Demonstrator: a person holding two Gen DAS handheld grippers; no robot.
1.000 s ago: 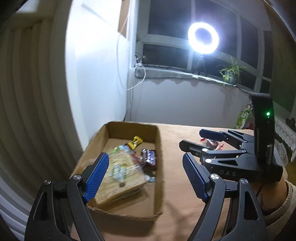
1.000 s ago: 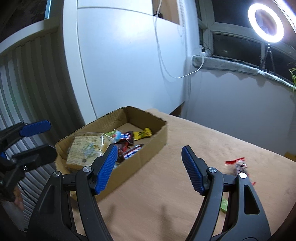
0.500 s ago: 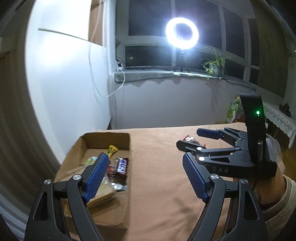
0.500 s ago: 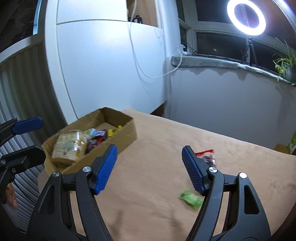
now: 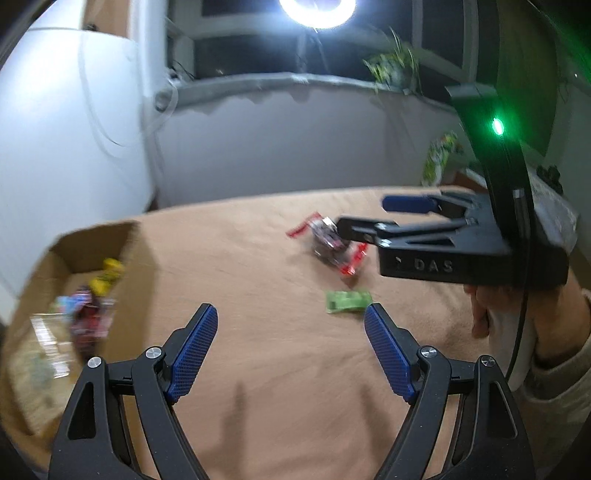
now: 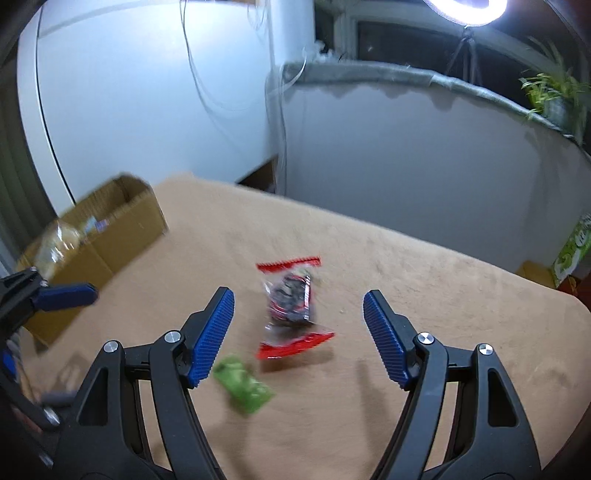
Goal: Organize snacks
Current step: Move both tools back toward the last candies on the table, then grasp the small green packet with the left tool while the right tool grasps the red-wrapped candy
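Note:
A clear packet with red ends [image 6: 291, 306] lies on the tan tabletop [image 6: 424, 280], just ahead of my open right gripper [image 6: 298, 308], which has nothing between its pads. A small green packet [image 6: 243, 384] lies by its left finger. In the left wrist view the red packet [image 5: 328, 242] sits beside the right gripper [image 5: 364, 216], and the green packet [image 5: 347, 301] lies ahead and right of my open, empty left gripper [image 5: 291, 325]. A cardboard box [image 5: 74, 280] holding several snacks stands at the table's left.
A white wall panel [image 6: 147, 92] rises behind the box. A sill with a ring light [image 5: 317, 11] and a plant [image 6: 554, 92] runs along the back. A green-printed bag [image 6: 574, 251] stands beyond the table's right edge. A hand [image 5: 517, 314] holds the right gripper.
Both grippers swung right, away from the box, and dipped toward the table. The two loose packets now lie near the fingers; the box has slid to the left edge.

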